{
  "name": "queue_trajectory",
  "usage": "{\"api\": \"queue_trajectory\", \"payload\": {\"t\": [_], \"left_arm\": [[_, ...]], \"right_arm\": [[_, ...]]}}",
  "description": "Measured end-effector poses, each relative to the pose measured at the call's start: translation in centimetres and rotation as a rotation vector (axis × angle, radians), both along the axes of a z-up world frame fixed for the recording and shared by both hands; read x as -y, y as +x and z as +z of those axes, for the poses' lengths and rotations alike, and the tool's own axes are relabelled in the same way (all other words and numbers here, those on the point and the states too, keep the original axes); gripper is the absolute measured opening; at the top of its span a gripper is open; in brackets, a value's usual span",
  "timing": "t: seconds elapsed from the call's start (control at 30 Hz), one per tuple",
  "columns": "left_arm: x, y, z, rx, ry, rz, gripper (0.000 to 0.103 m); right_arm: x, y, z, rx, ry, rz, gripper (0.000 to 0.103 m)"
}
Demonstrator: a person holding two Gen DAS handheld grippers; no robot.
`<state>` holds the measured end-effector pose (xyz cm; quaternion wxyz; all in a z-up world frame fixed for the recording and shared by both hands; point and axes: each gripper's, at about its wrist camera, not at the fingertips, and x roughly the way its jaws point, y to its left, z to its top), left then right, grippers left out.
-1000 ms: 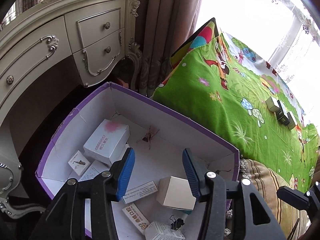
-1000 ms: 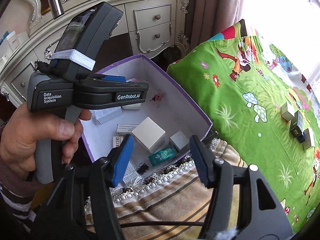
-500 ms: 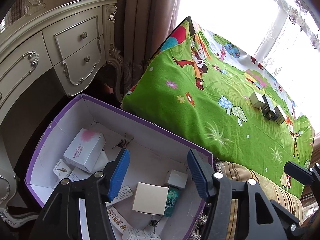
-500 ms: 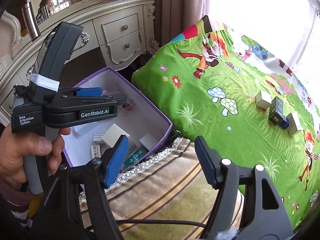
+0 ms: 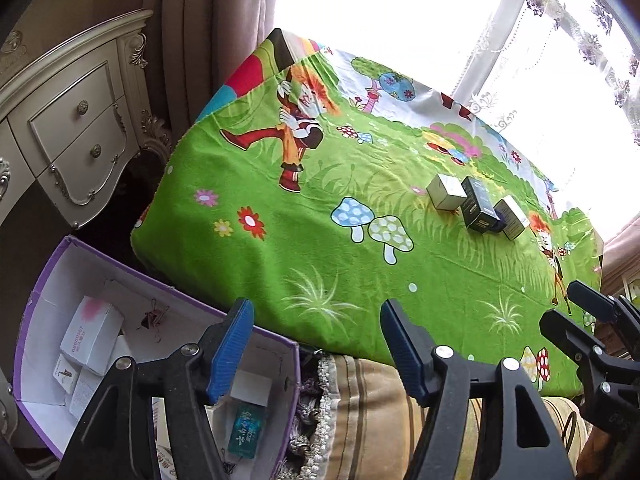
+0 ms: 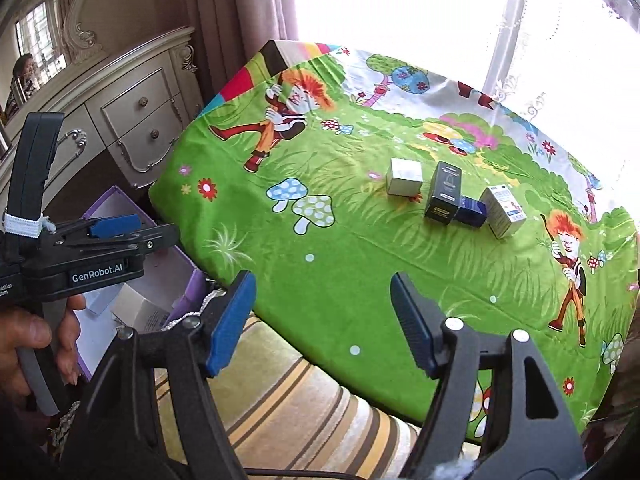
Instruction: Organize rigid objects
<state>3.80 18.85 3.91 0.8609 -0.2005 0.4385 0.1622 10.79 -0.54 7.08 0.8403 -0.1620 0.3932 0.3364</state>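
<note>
left claw: released, nothing between the pads, over the purple box edge
right claw: released, holds nothing
boxes: white box, black box, white-blue box in a row on green cloth
purple box: left view shows small cartons and teal packet inside
right view only: small blue box behind the black box; left hand gripping the handle

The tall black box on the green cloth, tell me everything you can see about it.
The black box is a tall, narrow carton, cardboard by the look of it, standing upright on the green cartoon cloth. It has pale print near the base and a faint outline drawing on its front, too small to read. It sits in a row between a silver-white box and a small dark blue box, which appears to touch it. Neither gripper is near it.
</note>
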Motion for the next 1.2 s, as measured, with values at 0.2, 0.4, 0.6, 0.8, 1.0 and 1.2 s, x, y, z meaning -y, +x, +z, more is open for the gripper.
{"api": "queue_trajectory", "payload": {"t": [0.2,0.4,0.6,0.8,1.0,1.2], "left_arm": [[2.7,4.7,1.0,0.022,-0.003,-0.056,0.067],[4.6,9.4,1.6,0.033,-0.009,-0.083,0.069],[6.3,13.8,1.6,0.025,0.001,-0.100,0.072],[6.8,18.3,0.5,0.003,-0.008,-0.082,0.074],[7.0,22.3,-1.4,-0.030,-0.034,-0.055,0.074],[6.6,25.1,-3.5,-0.058,-0.056,-0.012,0.074]], "right_arm": [[3.9,5.0,0.9,0.023,0.010,-0.124,0.073],[7.0,9.7,1.2,0.020,0.027,-0.222,0.077],[9.0,14.0,0.7,0.016,0.021,-0.299,0.078],[10.1,18.1,-0.4,0.003,0.017,-0.337,0.078],[9.9,21.8,-2.1,-0.006,-0.021,-0.334,0.078],[9.1,23.8,-4.2,0.004,-0.050,-0.278,0.078]]}}
